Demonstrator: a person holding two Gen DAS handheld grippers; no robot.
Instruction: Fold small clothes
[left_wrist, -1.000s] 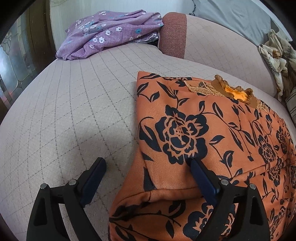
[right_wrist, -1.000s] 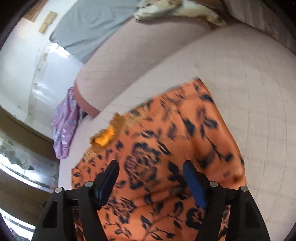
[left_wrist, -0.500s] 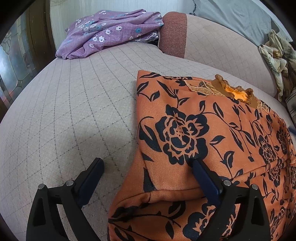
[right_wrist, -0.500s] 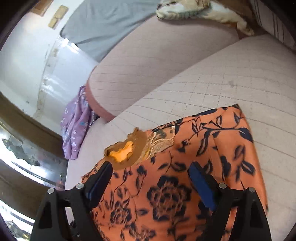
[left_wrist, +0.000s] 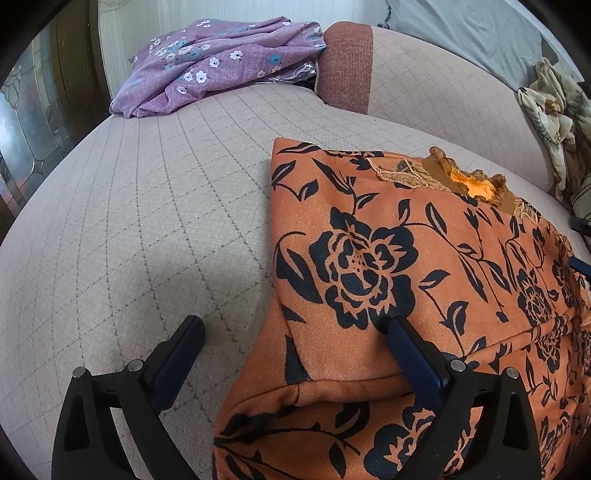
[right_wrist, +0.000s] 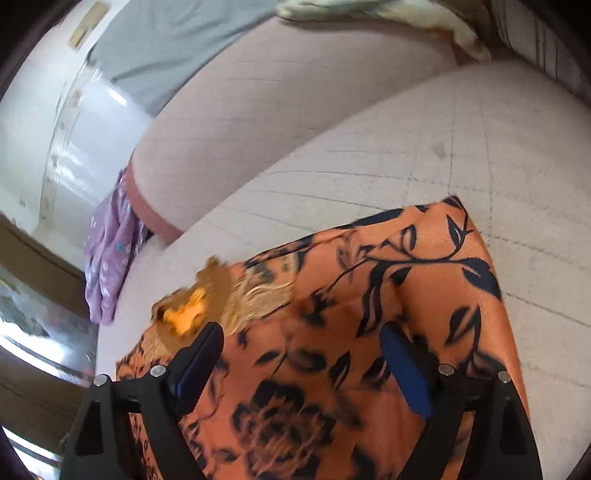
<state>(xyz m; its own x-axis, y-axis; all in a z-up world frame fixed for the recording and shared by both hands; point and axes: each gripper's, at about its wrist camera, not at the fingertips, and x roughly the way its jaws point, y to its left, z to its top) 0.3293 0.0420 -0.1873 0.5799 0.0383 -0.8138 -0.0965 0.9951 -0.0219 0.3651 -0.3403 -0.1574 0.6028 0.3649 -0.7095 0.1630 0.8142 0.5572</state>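
Note:
An orange garment (left_wrist: 369, 258) with a black flower print lies folded on the quilted beige sofa seat (left_wrist: 147, 221). Its ruffled brown collar (left_wrist: 476, 184) points toward the backrest. My left gripper (left_wrist: 295, 332) stands open across the garment's near left edge. One finger (left_wrist: 181, 350) is over bare seat and the other rests over the cloth, with no pad pressing. In the blurred right wrist view my right gripper (right_wrist: 303, 339) hangs open just above the orange garment (right_wrist: 424, 295), near the collar (right_wrist: 192, 310), holding nothing.
A purple flowered cloth (left_wrist: 221, 62) lies at the seat's far left by the rust-coloured arm (left_wrist: 347, 66). The backrest (right_wrist: 277, 122) carries a grey cloth (left_wrist: 461, 33) and a crumpled cream patterned cloth (left_wrist: 554, 114). A glass-panelled door (left_wrist: 26, 129) stands at left.
The right gripper's jaws spread wider and its view slid across the garment, so more bare seat shows beyond the cloth. The left gripper stayed put, its jaws a touch wider.

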